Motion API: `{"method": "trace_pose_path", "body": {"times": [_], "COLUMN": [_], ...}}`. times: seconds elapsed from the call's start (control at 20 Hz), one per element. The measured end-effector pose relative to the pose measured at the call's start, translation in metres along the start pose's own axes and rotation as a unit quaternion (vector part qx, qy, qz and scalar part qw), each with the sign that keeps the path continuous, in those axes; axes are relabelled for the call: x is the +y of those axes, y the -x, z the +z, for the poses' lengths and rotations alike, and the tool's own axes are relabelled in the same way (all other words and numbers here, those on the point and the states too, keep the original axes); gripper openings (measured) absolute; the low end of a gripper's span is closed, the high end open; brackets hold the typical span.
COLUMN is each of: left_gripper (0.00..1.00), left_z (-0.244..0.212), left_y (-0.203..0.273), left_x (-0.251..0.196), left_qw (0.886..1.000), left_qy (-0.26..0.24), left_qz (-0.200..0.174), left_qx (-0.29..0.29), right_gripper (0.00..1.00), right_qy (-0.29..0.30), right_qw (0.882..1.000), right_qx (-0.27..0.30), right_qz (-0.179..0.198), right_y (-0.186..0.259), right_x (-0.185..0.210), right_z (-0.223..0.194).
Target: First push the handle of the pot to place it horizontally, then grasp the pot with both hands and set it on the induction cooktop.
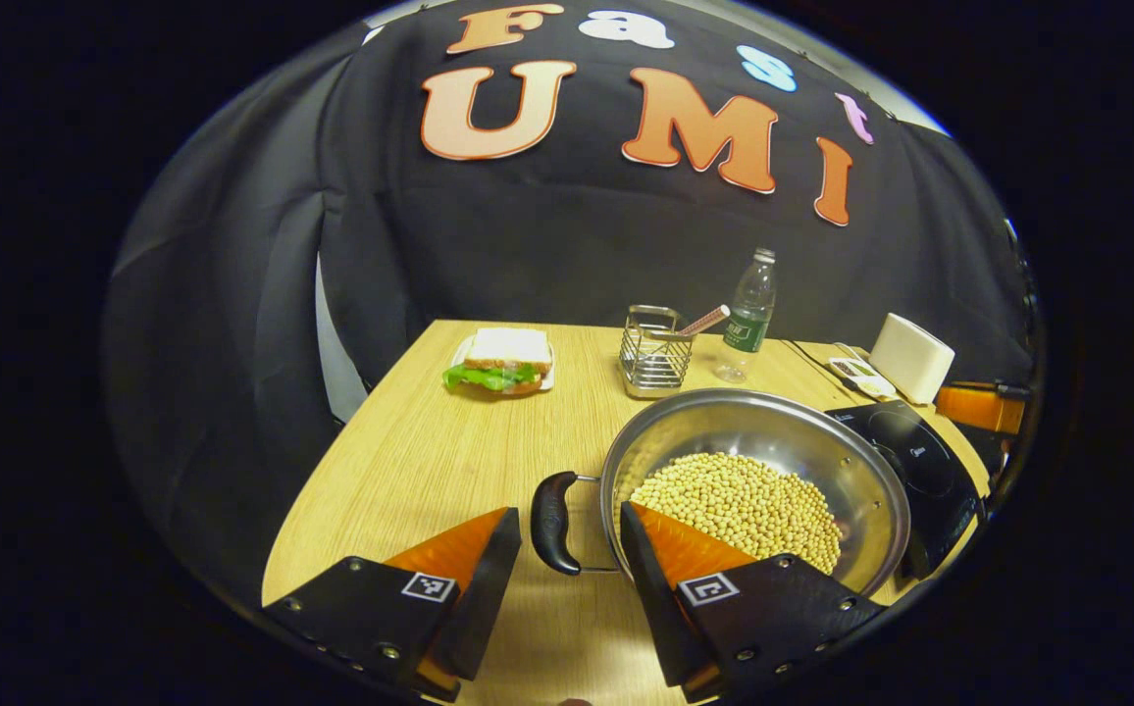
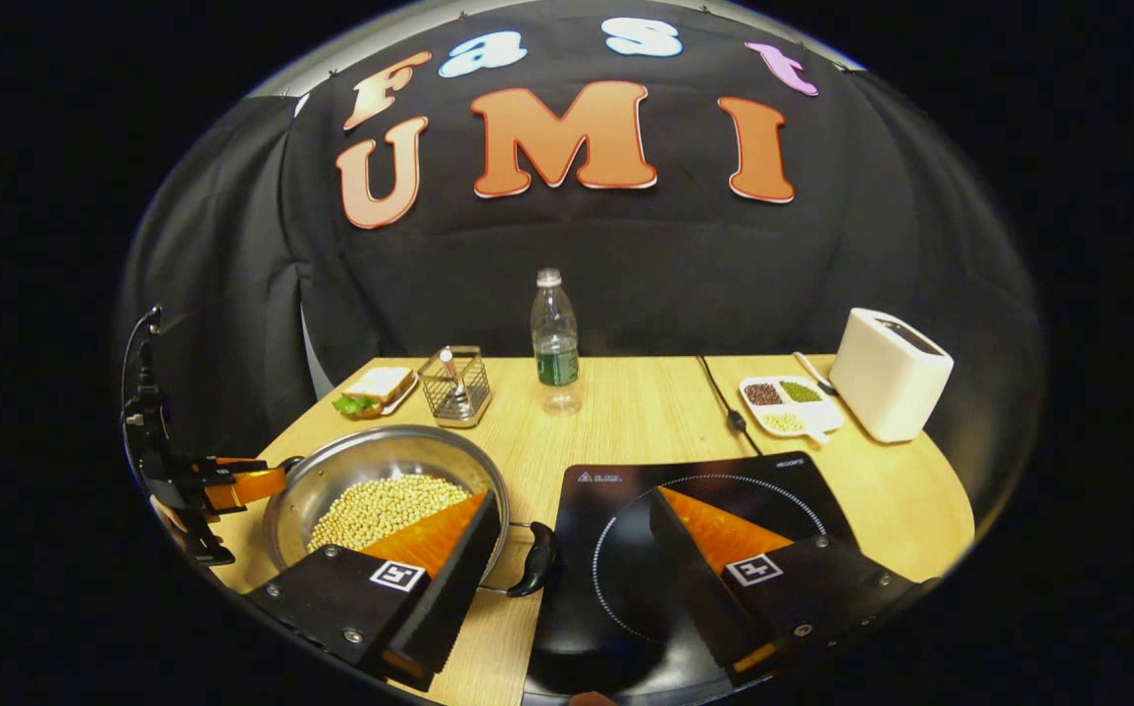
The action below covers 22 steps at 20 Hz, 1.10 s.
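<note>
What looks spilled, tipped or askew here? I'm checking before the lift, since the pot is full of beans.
Nothing stands out. The beans all sit inside the pot, none lie on the table, the water bottle stands upright, and the induction cooktop lies flat beside the pot.

Dim, sharp centre; edges bent, perhaps blurred.

At the bottom of the left gripper view, the left gripper has two wedge-shaped fingers, orange on their upper faces and black along the sides. Each black base plate carries a small square black-and-white marker and silver screws. The right gripper, at the bottom of the right gripper view, has the same orange wedges, black plates, markers and screws.
</note>
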State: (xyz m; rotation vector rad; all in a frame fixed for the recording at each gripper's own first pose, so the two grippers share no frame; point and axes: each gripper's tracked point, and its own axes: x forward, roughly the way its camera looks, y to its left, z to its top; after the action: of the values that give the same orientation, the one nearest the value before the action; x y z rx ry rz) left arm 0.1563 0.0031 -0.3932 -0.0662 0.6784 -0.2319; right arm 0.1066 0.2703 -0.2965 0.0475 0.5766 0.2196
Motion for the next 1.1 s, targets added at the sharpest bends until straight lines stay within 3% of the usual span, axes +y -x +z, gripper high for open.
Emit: {"method": "trace_pose_path", "body": {"times": [0.55,0.7,0.75,0.8,0.95,1.1], "left_gripper": [0.68,0.69,0.56,0.58,0.49,0.48], "left_z": [-0.009,-0.007,-0.008,-0.010,-0.012,-0.019], "left_y": [-0.026,-0.026,-0.026,-0.026,-0.023,-0.011], "left_x": [-0.001,-0.002,-0.004,-0.002,-0.004,-0.010], "left_qw": [1.000,0.999,0.999,0.999,0.999,1.000], "left_qy": [0.011,0.020,0.020,0.019,0.025,0.005], "left_qz": [-0.024,-0.029,-0.029,-0.028,-0.019,-0.008], "left_qx": [0.013,0.010,0.011,0.013,0.021,0.028], "right_gripper": [0.95,0.87,0.80,0.77,0.64,0.49], "right_qy": [0.001,-0.001,-0.003,-0.004,-0.011,-0.051], "right_qw": [0.996,0.996,0.996,0.995,0.996,0.994], "right_qx": [0.084,0.086,0.088,0.096,0.093,0.099], "right_qz": [-0.002,-0.007,-0.005,-0.008,-0.007,0.001], "right_y": [-0.040,-0.045,-0.043,-0.043,-0.044,-0.045], "right_x": [0.032,0.033,0.035,0.035,0.034,0.035], "right_z": [-0.053,-0.058,-0.057,-0.061,-0.057,-0.055]}}
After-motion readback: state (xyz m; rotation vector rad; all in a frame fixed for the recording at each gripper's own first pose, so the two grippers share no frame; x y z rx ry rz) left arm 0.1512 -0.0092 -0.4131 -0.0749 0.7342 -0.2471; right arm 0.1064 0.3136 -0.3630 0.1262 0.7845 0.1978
